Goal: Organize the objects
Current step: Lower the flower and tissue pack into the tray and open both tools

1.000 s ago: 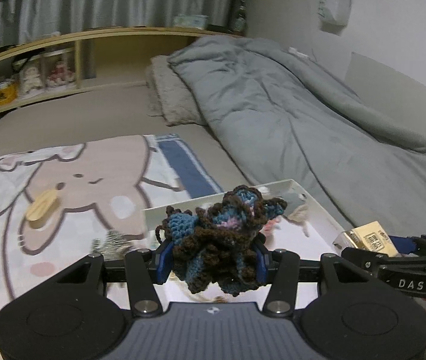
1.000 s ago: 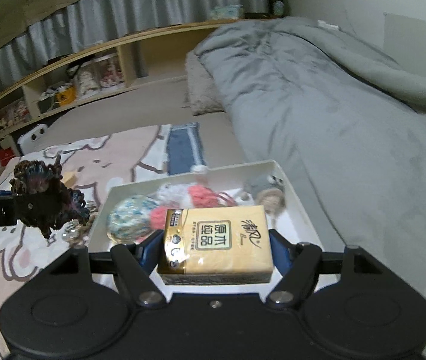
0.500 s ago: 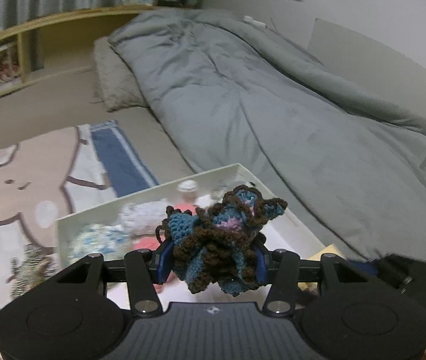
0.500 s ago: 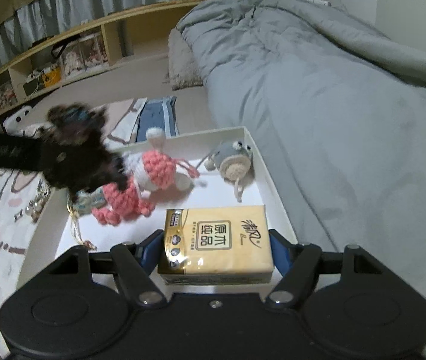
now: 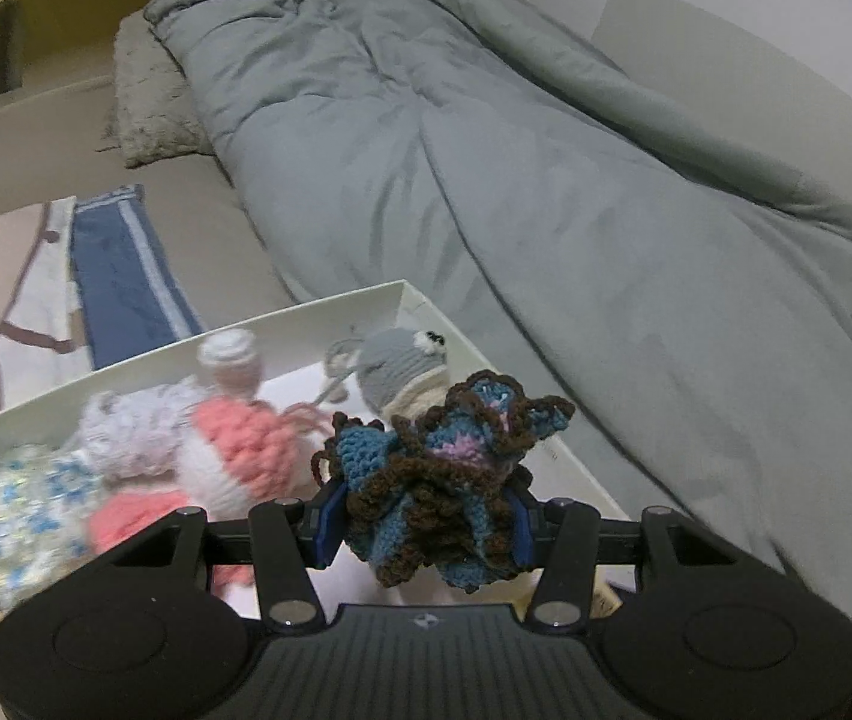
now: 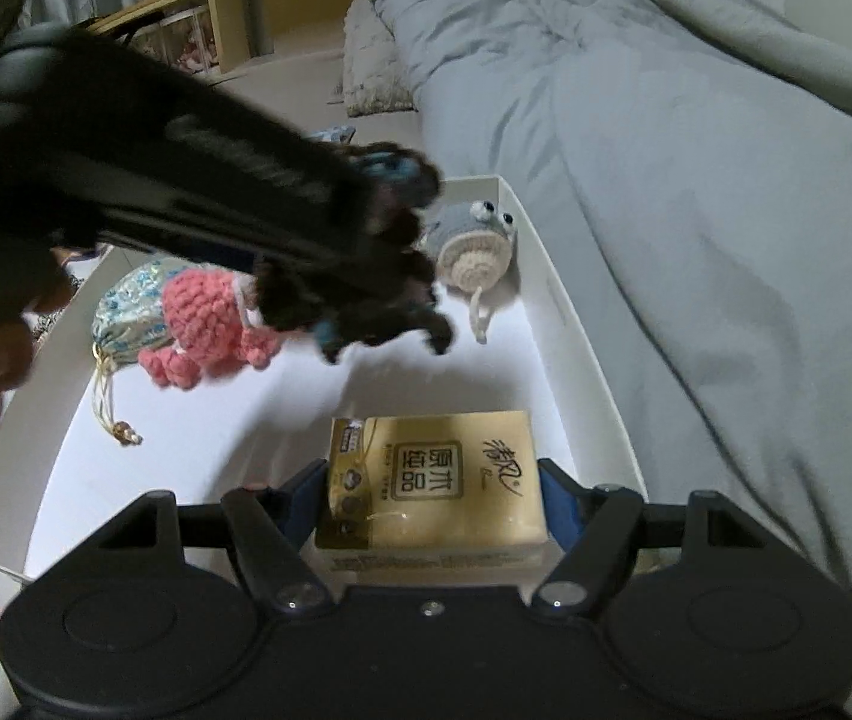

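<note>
My left gripper is shut on a brown and blue crochet piece and holds it over the white box. The piece also shows blurred in the right wrist view, above the box's middle. My right gripper is shut on a yellow tissue pack, low inside the near end of the box. In the box lie a pink crochet doll, a grey crochet toy with eyes and a floral pouch.
The box sits on a bed beside a grey duvet on its right. A cartoon blanket lies to the left. A pillow and a wooden shelf are at the back.
My left gripper moved right over the box with the crochet piece. My right gripper lowered the tissue pack into the box's near end.
</note>
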Demonstrator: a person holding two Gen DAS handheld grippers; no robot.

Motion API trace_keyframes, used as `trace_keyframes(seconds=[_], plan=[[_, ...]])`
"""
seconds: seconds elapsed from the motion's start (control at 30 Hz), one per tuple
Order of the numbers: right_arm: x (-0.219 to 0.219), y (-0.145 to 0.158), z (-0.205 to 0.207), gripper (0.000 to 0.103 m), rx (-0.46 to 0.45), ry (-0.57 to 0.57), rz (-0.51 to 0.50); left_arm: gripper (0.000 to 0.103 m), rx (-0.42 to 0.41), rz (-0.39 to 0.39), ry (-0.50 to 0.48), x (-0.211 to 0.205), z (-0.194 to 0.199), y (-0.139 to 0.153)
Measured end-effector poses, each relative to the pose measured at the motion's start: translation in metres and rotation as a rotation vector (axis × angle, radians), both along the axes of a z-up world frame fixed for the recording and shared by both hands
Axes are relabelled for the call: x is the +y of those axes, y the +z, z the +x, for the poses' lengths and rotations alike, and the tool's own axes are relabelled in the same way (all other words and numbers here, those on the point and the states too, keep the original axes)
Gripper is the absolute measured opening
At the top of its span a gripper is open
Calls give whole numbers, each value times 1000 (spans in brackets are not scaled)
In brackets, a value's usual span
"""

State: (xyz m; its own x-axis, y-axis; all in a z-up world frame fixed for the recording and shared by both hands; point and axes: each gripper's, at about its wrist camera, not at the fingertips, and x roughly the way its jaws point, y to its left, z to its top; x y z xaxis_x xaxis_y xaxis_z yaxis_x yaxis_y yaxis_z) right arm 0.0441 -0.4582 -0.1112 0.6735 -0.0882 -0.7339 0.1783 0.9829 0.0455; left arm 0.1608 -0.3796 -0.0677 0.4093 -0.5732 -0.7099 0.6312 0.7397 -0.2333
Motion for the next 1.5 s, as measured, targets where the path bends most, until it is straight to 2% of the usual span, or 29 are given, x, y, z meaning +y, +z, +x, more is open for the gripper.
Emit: trace_keyframes(seconds=[0.1, 0.13, 0.17, 0.33, 0.8, 1.03, 1.5], plan=[[-3, -3, 2, 74, -1, 0, 13, 64, 23, -36, 4, -4, 5, -9], [-4, -4, 3, 74, 0, 4, 17, 74, 42, -30, -3, -6, 7, -13], [-4, -5, 3, 74, 1, 12, 21, 79, 54, -13, -5, -7, 7, -15], [-1, -2, 1, 89, -1, 1, 25, 79, 32, 56, -4, 2, 4, -19], [12, 22, -6, 91, -8, -5, 2, 79, -19, 63, -3, 38, -13, 14], [11, 43, -16, 92, -28, -26, 28, 85, -45, 73, 10, 52, -26, 32], [17, 77, -27, 94, -22, -101, -21, 98, -98, 74, 78, 96, -44, 64]])
